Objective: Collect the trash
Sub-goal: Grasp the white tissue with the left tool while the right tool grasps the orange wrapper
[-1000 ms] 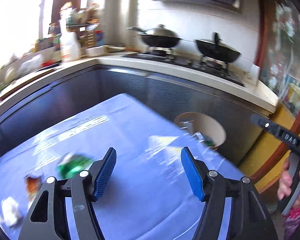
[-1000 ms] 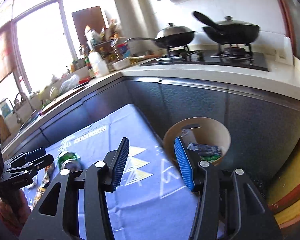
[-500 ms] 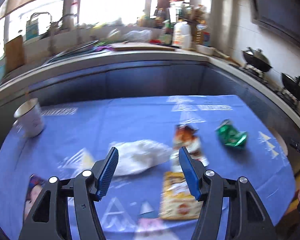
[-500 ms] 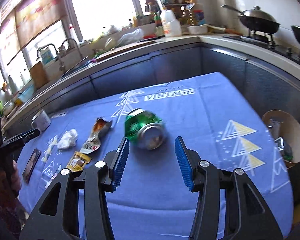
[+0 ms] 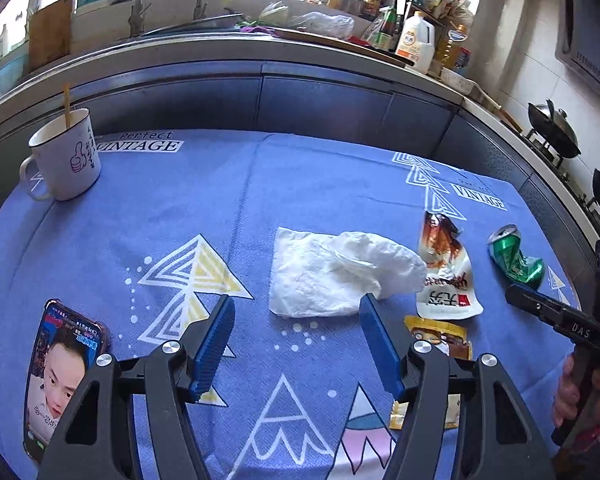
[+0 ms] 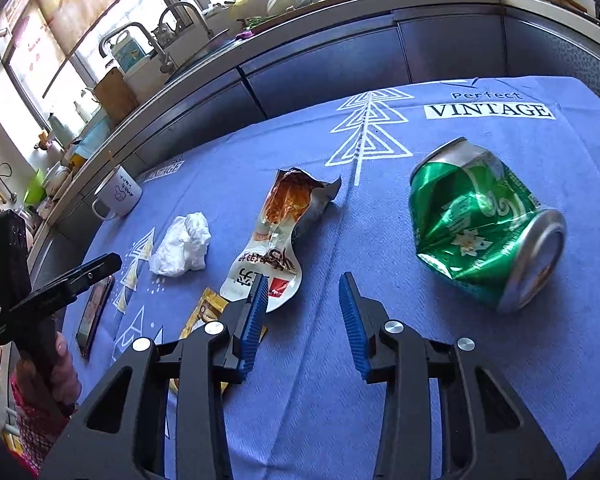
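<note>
- Two black hand-held grippers with blue ribbed pads hang over a blue printed tablecloth [image 5: 300, 184]. The left gripper [image 5: 296, 312] has its jaws spread apart with nothing between them, its tips just short of a crumpled white tissue [image 5: 332, 276].
- The right gripper [image 6: 304, 292] has just been narrowing its jaws; they stand parted over bare cloth, gripping nothing, and its left pad overlaps the bottom edge of a torn white and orange snack wrapper [image 6: 278, 236].
- Near the left gripper's right finger lies a small yellow sachet [image 5: 440, 336], partly hidden by it.
- At the near left edge of the cloth in the left wrist view, a smartphone [image 5: 60, 364] in a pink case lies face up with its screen lit.
- Right of the wrapper, apart from it, a crushed green drink can [image 6: 484, 224] lies on its side.
- Further back at the left corner stands a white mug [image 5: 66, 160] with a wooden stick in it.
- Beyond the table runs a grey kitchen counter [image 5: 260, 52] with a tap, bottles and bags on it.
</note>
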Demonstrator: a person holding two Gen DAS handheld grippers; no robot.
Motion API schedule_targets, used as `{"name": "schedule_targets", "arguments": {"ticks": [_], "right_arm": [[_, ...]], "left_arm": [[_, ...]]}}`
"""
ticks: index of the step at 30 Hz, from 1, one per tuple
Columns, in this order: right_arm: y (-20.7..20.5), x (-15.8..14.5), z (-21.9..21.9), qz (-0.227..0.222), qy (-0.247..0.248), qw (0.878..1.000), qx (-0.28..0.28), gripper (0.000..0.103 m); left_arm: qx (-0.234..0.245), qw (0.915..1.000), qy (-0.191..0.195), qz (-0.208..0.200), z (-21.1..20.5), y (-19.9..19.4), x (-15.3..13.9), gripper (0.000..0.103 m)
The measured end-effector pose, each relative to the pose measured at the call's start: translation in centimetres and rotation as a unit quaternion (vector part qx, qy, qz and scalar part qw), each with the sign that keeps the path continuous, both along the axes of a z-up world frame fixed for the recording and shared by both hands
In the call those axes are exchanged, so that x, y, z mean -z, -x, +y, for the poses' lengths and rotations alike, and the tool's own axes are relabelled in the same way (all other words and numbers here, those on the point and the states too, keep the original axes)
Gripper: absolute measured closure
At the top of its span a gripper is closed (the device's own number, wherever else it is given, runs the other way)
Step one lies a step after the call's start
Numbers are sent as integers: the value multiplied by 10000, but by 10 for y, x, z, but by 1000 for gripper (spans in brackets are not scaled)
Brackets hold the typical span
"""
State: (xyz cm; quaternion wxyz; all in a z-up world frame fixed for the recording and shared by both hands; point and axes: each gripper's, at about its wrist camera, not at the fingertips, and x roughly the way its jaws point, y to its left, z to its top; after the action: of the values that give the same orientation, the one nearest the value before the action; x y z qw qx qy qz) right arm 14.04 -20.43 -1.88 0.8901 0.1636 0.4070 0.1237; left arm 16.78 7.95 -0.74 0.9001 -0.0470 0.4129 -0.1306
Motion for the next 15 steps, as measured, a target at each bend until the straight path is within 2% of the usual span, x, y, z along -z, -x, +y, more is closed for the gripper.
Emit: {"name": "schedule_targets", "arguments": {"ticks": [2,5,7,10,15], "right_arm": [[-8,4,7,46,-29,10000,-45,66],[-20,10,14,101,93,9999,-4,66],[-24,12,15,113,126,9998,66,65],[-32,15,16,100,123,9997,169,64],[-46,17,23,115,200,9996,160,63]], "left_arm": [[71,9999,134,-56,2,-7,-1,39],[336,9994,-72,6,-11,-19,0,38],[504,9985,-199,17,-26,-25,1,26],[769,9966,-288,-2,-50,-33,4,25],[1053,9926,-555,222,-87,-53,24,26]]}}
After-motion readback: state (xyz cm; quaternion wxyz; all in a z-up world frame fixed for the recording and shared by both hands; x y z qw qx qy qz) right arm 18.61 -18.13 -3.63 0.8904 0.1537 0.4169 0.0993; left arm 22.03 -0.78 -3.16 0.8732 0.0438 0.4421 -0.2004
